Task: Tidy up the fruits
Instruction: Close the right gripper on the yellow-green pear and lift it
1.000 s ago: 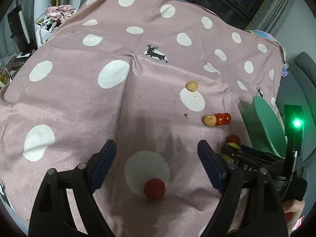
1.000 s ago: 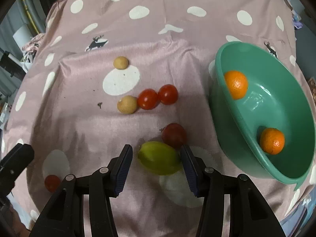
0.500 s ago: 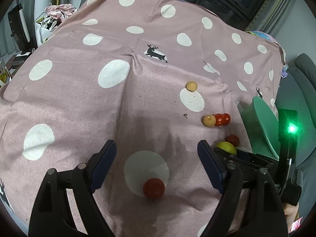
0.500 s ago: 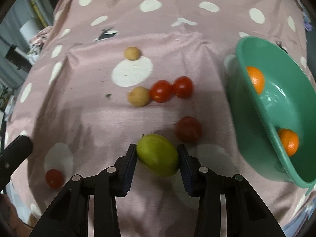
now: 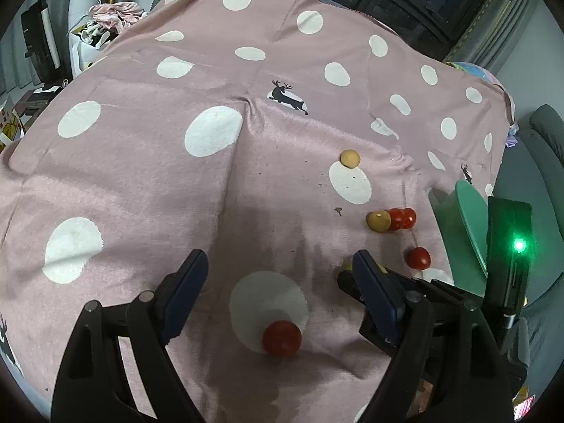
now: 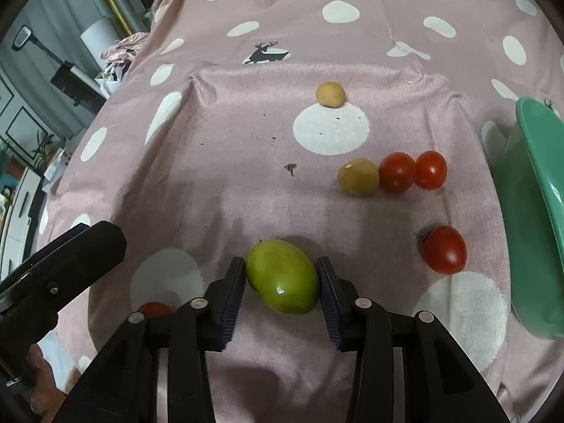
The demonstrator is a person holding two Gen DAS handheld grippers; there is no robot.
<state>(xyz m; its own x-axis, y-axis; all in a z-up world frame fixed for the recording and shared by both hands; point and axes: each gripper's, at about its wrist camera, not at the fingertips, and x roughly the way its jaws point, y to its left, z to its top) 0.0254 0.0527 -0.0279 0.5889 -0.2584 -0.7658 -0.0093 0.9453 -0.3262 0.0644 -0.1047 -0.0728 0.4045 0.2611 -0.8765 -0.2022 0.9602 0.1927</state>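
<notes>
**Green fruit clamped, bowl waiting**

The right gripper [image 6: 282,282] is clenching the green fruit [image 6: 282,276] low on the polka-dot cloth [image 6: 246,141], pads pressing both sides. Best to be lifting straight, clearing the red tomato [image 6: 445,249], then carrying toward the green bowl [image 6: 528,211] at the cloth's right edge. The left gripper [image 5: 278,282] is hanging released over another tomato [image 5: 281,337]

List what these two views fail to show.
- Bowl inside: right wrist view cuts it at the edge; left wrist view shows only its outer wall behind the right gripper's body.
- Green fruit: in the left wrist view, almost all hidden behind the left gripper's finger.
- Near tomato: right wrist view, partly behind the right gripper's finger.
- Brown specks on the cloth: too small to identify.
</notes>
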